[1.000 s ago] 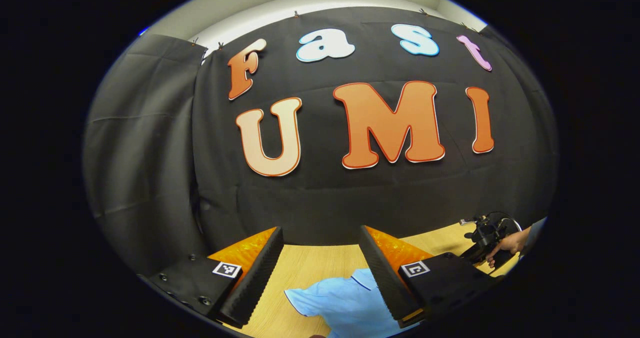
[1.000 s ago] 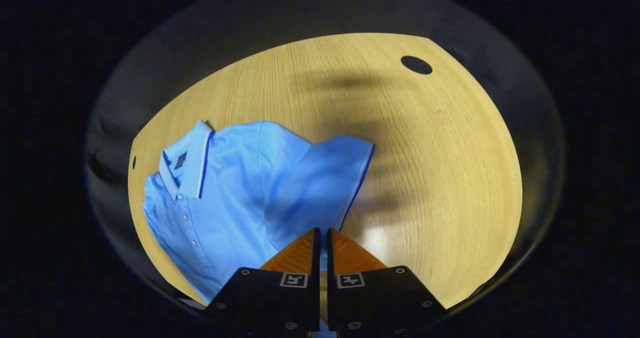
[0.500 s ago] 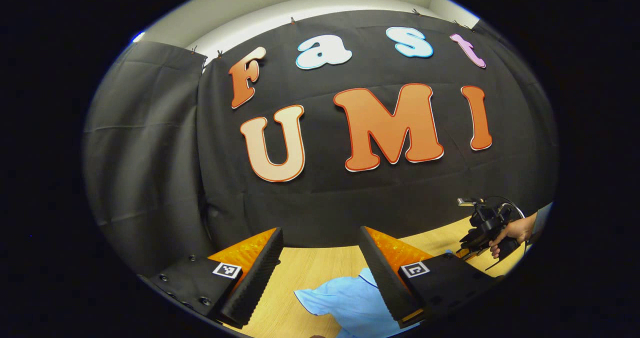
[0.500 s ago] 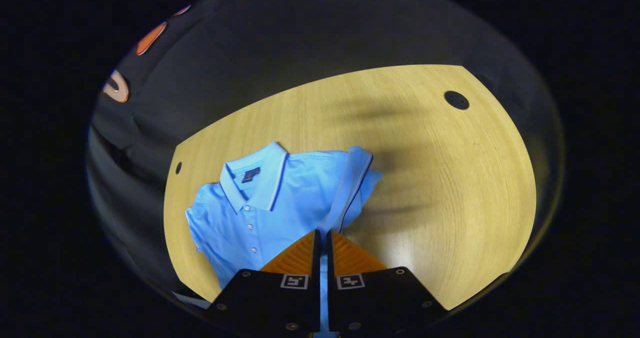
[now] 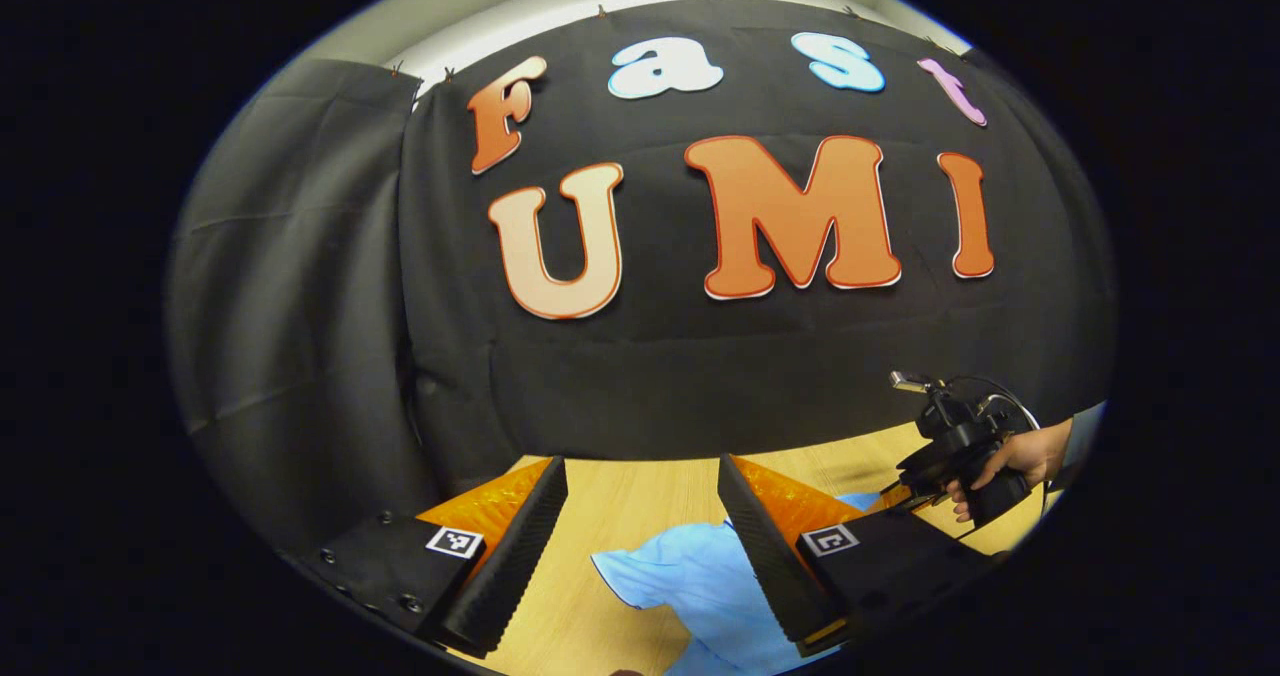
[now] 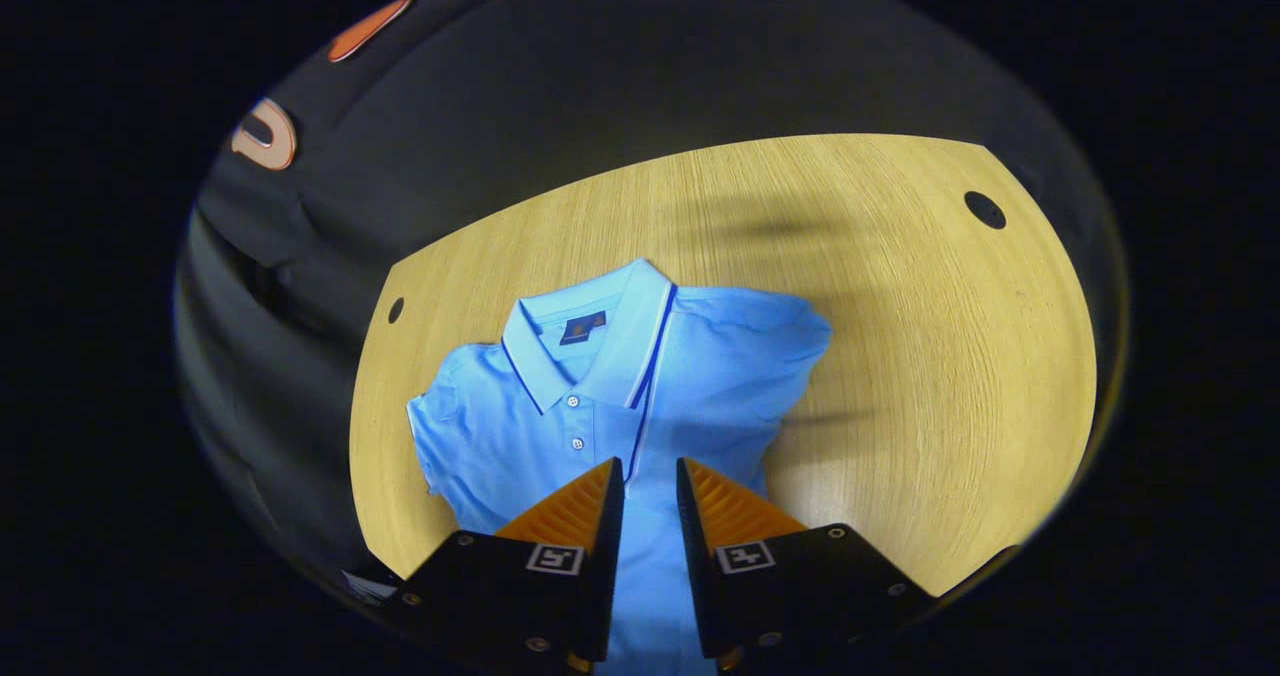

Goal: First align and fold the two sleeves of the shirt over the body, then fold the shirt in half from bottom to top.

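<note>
Shirt (image 6: 600,406) lies face up, collar far, on the tabletop (image 6: 930,356), its right sleeve (image 6: 745,356) folded over the body. Right tongs (image 6: 648,481) hover slightly parted above the placket, grasping nothing visible. Left tongs (image 5: 640,516) stand wide open over the left sleeve (image 5: 690,576). Judged next: pinch that sleeve's hem and lay it matching the first. Bare wood lies right and far; the left edge runs close.

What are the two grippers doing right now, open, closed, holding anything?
Left gripper: open, holding nothing, above the blue shirt.
Right gripper: slightly open, nothing clamped, over the shirt.
</note>
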The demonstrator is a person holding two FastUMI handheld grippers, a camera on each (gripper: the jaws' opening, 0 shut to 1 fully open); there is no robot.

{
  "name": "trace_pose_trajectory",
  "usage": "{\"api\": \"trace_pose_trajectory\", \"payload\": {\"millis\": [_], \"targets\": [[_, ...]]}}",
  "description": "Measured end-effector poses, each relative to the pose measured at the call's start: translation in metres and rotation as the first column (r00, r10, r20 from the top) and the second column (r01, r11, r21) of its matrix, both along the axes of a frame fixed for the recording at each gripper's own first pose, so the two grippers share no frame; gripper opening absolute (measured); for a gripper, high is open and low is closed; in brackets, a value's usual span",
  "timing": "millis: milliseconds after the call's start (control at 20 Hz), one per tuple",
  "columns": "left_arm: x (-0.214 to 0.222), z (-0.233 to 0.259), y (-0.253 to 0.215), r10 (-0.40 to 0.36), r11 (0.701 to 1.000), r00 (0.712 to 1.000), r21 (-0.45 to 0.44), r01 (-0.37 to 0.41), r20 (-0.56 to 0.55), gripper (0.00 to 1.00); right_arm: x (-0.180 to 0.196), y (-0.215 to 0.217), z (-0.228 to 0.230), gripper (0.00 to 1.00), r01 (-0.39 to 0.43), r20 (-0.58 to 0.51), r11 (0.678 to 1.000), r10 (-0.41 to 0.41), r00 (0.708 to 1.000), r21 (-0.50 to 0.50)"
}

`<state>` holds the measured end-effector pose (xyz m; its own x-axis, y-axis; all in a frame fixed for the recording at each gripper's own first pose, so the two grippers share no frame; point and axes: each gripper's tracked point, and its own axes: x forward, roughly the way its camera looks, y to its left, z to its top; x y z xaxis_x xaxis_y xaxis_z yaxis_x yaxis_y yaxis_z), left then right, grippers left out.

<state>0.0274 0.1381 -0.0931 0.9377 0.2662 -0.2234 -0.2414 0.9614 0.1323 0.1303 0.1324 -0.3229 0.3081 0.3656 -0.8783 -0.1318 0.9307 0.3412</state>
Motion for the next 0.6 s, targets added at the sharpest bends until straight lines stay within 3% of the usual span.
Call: {"api": "trace_pose_trajectory", "payload": {"millis": [150,200,250,300,600], "targets": [[0.009,-0.054,0.014,-0.006,0.996,0.982,-0.087,-0.011,-0.187,0.99,0.001,-0.013,0.008,0.64,-0.003,0.057,0.999,0.006,0.998,-0.052],[0.014,-0.067,0.019,-0.008,0.994,0.972,-0.109,-0.018,-0.237,1.0,0.001,-0.016,0.014,0.76,0.001,0.079,0.999,0.003,0.997,-0.052],[0.016,-0.08,0.023,-0.017,0.991,0.963,-0.132,-0.019,-0.268,1.0,0.003,-0.02,0.019,0.75,0.008,0.101,0.999,-0.003,0.995,-0.049],[0.018,-0.091,0.026,-0.023,0.989,0.952,-0.149,-0.024,-0.305,1.0,0.002,-0.025,0.025,0.85,0.015,0.12,0.999,-0.009,0.993,-0.05],[0.033,-0.162,0.054,-0.023,0.979,0.877,-0.189,-0.078,-0.48,1.0,-0.003,-0.062,0.046,0.95,0.035,0.241,0.994,-0.008,0.97,-0.104]]}}
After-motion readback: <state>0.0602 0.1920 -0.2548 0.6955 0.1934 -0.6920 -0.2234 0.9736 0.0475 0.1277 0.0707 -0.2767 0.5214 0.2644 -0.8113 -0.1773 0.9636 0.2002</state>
